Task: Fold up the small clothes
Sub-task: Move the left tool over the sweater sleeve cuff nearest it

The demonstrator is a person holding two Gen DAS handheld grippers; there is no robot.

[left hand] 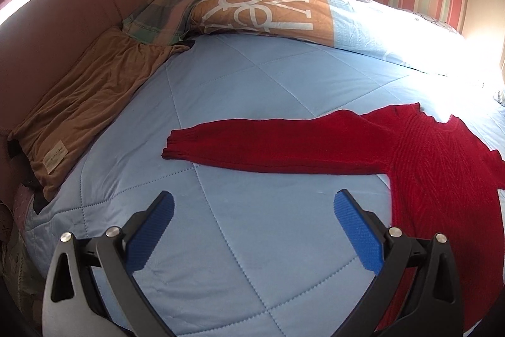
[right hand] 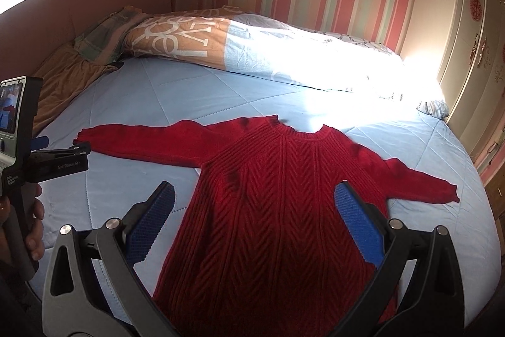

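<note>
Red knit sweater (right hand: 277, 195) is lying flat, front up, on the blue quilt (left hand: 252, 90), both sleeves spread wide. Left gripper (left hand: 252, 210) is hovering over bare quilt near the left sleeve cuff (left hand: 176, 144), jaws wide apart, holding nothing. Right gripper (right hand: 254, 204) is hanging above the sweater body, jaws likewise spread and empty. Judgement: knit looks soft, thick, stretchy, not slippery; pinching each cuff should be working best.
</note>
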